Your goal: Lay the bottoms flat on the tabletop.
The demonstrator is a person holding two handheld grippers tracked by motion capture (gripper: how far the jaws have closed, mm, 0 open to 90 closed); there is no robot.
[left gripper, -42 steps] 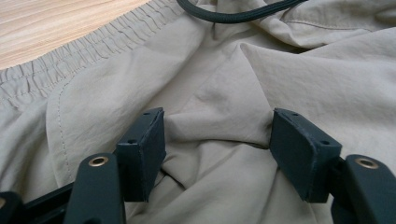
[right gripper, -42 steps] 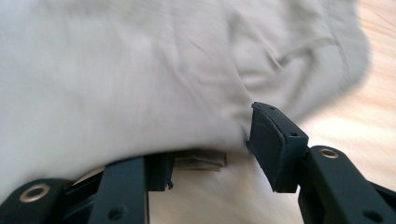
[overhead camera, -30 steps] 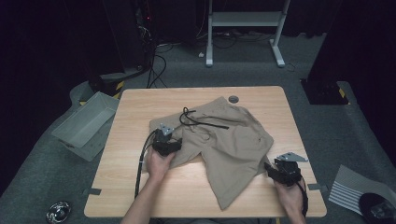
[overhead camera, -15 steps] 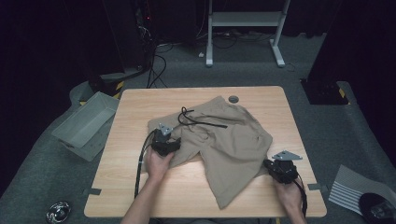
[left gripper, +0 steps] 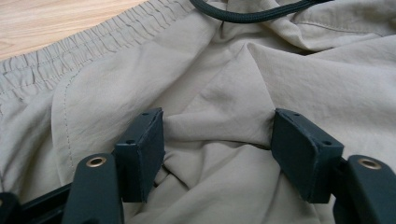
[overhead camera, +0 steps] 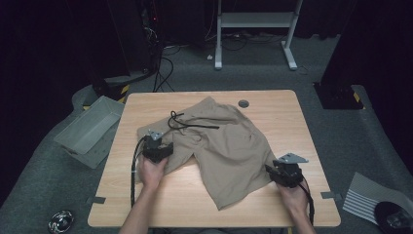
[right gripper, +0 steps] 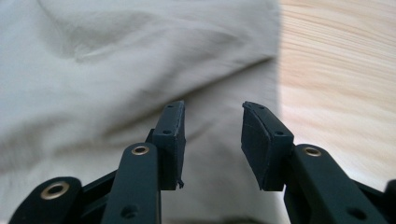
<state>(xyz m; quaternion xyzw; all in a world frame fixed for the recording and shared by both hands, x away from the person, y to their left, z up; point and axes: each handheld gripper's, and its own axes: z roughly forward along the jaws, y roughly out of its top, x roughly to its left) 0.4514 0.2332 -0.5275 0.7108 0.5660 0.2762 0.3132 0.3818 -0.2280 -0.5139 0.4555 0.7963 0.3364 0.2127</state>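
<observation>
Khaki shorts (overhead camera: 221, 146) lie crumpled on the wooden table (overhead camera: 302, 122), spread from near the left edge across the middle toward the front right corner; the elastic waistband sits toward the left and a black drawstring (overhead camera: 187, 123) loops loose on top near the back. One leg runs diagonally toward the front edge, the rest is bunched and creased, so flattening or folding appears barely begun: no neat fold or squared edge is visible anywhere. The left gripper (overhead camera: 157, 146) rests on the cloth at the waistband end; in the left gripper view its jaws stand wide with a raised ridge of fabric (left gripper: 219, 121) between the pads, which touch the ridge on both sides without squeezing it, so I judge it an open hold about to close, not a grip. The right gripper (overhead camera: 285, 171) sits at the right hem of the leg, near the right front corner; its jaws have just been opening to a moderate gap, with cloth below them but nothing pinched between. Remaining, by my estimate: secure both ends, pull the shorts flat, then fold.
</observation>
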